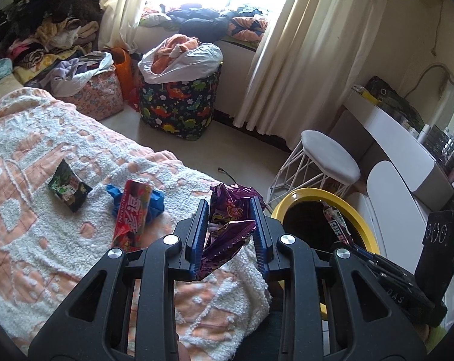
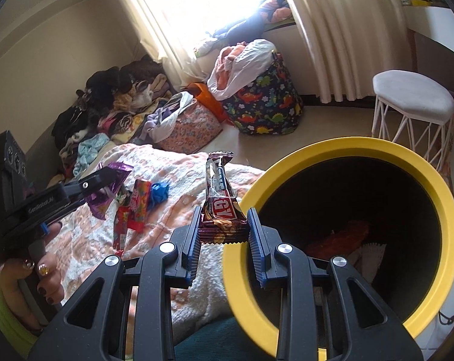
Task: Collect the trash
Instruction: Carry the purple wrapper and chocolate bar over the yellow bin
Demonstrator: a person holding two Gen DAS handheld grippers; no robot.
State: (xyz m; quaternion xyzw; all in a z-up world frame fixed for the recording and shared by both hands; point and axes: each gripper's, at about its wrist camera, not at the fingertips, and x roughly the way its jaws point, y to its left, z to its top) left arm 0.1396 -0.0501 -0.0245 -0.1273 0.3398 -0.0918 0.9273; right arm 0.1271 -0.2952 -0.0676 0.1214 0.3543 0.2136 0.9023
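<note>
My left gripper (image 1: 230, 207) is shut on a crumpled purple foil wrapper (image 1: 227, 225), held above the bed's edge beside the yellow-rimmed bin (image 1: 287, 201). My right gripper (image 2: 222, 215) is shut on a brown energy-bar wrapper (image 2: 221, 201), held at the left rim of the bin (image 2: 236, 270). The bin holds orange and white trash (image 2: 344, 237). On the bedspread lie a red snack wrapper (image 1: 132, 210), a crumpled blue piece (image 1: 154, 201) and a dark green packet (image 1: 69, 189). The left gripper and purple wrapper (image 2: 106, 186) also show in the right wrist view.
A white stool (image 1: 329, 156) stands beyond the bin, next to a white vanity (image 1: 401, 147). A dinosaur-print hamper (image 1: 178, 105) and bags of clothes (image 1: 88, 87) sit on the floor by the curtains (image 1: 302, 45). Clothes are piled at the far left (image 1: 40, 30).
</note>
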